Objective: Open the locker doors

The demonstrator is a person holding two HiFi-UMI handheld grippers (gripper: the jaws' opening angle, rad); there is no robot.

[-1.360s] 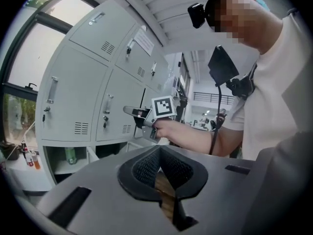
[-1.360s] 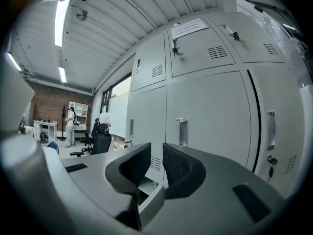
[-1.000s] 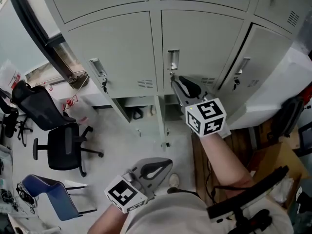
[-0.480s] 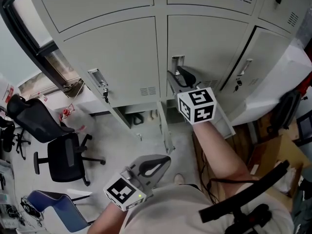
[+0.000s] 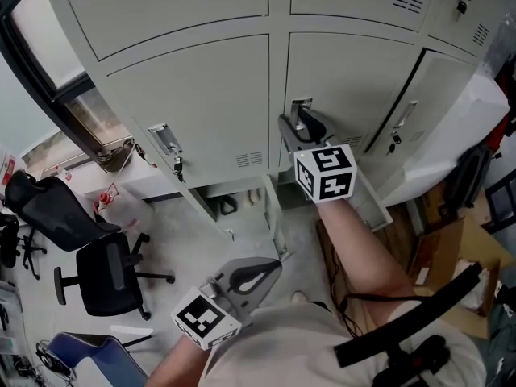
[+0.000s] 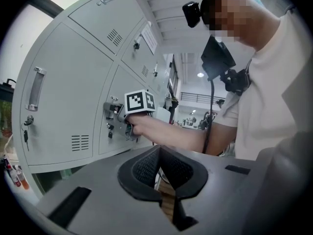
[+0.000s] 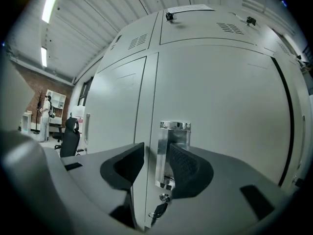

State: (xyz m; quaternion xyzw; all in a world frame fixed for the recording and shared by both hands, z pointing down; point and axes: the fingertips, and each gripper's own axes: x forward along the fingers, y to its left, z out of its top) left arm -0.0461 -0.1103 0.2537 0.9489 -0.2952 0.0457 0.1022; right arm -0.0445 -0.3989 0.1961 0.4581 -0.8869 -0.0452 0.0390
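A bank of grey lockers (image 5: 193,95) is filling the head view, with the middle locker door (image 5: 355,79) sitting closed. The person's right tool (image 7: 156,153) is reaching level at that door. Its jaws have just been opening and are standing released either side of the upright chrome handle (image 7: 166,146). The left tool (image 6: 160,151), clenched on nothing, is hanging low by the person's body. A key (image 7: 155,212) is dangling under the handle.

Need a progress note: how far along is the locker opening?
Done: two bottom doors stand open; the right-column door is ajar. In hand: the jaws of the right hand-held gripper have just been opening, with the handle of the middle door between them; that door looks shut. Left: the left door and upper doors.
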